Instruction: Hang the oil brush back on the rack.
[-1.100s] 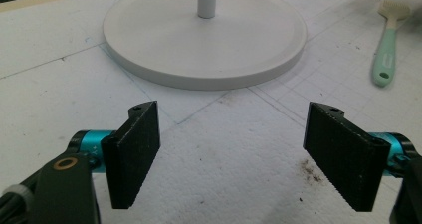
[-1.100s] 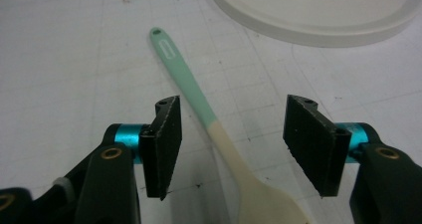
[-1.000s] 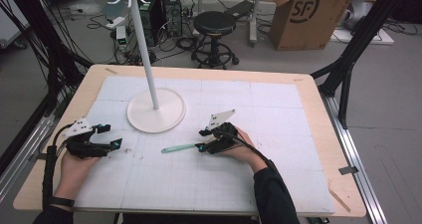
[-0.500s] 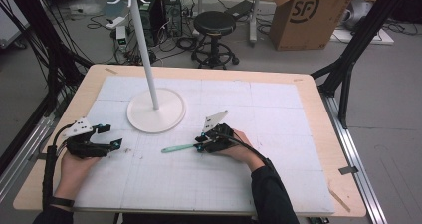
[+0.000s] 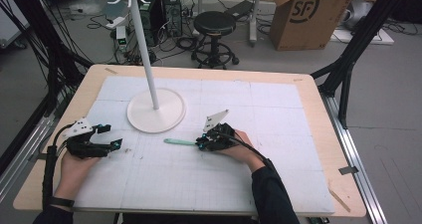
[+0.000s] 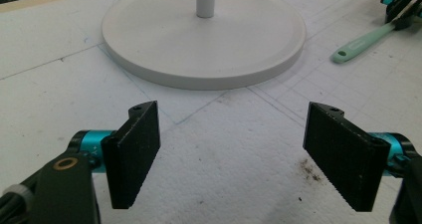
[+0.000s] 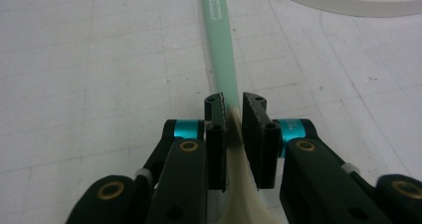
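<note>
Right tongs (image 7: 234, 117): closed narrowly on the neck of a spatula (image 7: 223, 45), jaws pressing both sides where the mint-green handle met the cream blade; seen from above at (image 5: 201, 143), held low over the worktop by the right hand (image 5: 238, 144).
Spatula: lay flat on the white mat (image 5: 209, 179), handle pointing away from the right tongs toward the stand's base; it showed at (image 5: 180, 142) in the high view and at (image 6: 366, 39) in the left gripper view.
Left tongs (image 6: 246, 152): jaws spread wide, nothing between them, just bare mat with a few dark specks near the right-hand jaw; in the high view they sat at (image 5: 115, 145), at the mat's left edge, in the left hand (image 5: 74, 164).
Stand (image 5: 149, 69): a white pole rising from a round white base (image 6: 204, 35), ahead of the left tongs and well apart from them.
Worktop (image 5: 318, 99): pale wood, mostly covered by the gridded mat.
Behind the worktop: a black stool (image 5: 214, 27) and a cardboard box (image 5: 311, 12) on the floor.
</note>
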Tool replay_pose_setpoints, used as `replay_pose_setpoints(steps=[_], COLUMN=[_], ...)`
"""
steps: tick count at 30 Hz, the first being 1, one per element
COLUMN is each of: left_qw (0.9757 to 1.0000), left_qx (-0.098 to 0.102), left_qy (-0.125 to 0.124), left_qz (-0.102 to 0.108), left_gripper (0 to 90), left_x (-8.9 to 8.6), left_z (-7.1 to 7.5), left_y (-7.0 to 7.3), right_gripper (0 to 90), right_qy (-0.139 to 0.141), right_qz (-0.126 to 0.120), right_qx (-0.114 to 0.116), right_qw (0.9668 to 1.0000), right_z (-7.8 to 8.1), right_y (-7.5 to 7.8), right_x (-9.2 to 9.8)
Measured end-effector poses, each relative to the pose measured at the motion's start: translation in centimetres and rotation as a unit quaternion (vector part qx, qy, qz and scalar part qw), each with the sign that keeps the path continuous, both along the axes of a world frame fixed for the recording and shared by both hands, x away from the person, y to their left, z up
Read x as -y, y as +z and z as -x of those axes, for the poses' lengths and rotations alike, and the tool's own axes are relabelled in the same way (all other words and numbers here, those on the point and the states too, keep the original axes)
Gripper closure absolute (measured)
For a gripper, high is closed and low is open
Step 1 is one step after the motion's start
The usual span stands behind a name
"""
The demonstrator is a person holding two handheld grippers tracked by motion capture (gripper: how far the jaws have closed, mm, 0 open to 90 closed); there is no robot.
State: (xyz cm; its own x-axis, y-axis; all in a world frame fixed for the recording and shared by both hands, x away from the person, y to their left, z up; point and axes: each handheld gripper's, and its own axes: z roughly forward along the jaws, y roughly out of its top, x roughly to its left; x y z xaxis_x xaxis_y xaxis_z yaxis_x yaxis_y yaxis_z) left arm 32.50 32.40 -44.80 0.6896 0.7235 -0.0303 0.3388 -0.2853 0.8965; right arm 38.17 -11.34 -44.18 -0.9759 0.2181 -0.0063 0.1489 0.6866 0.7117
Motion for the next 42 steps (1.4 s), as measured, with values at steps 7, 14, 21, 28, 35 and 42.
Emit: replay_pose_setpoints(steps=[7,14,21,28,35,42], left_qw=[1.0000,1.0000,1.0000,1.0000,1.0000,1.0000], left_qx=[0.000,0.000,0.000,0.000,0.000,0.000], left_qy=[0.001,0.002,0.003,0.004,0.004,0.003], left_qz=[0.002,0.000,0.001,0.001,0.001,0.004], left_gripper=[23.2,23.3,23.3,23.3,23.2,22.8], left_x=[0.0,0.1,0.1,0.1,0.1,0.0], left_z=[0.0,0.0,0.0,0.0,0.0,0.0], left_y=[0.0,0.0,0.0,0.0,0.0,0.0], right_gripper=[82.4,82.7,82.7,82.8,82.7,82.7], right_qy=[-0.001,-0.010,-0.029,-0.067,-0.095,-0.109], right_qz=[-0.002,0.000,-0.031,-0.095,-0.146,-0.178], right_qx=[-0.010,-0.013,-0.007,-0.007,0.005,0.022], right_qw=[1.0000,0.9999,0.9991,0.9932,0.9847,0.9778], right_z=[0.0,0.1,0.3,0.7,0.5,0.2], right_y=[0.0,0.2,1.5,4.3,7.9,11.7], right_x=[0.0,0.0,0.9,2.2,3.0,3.1])
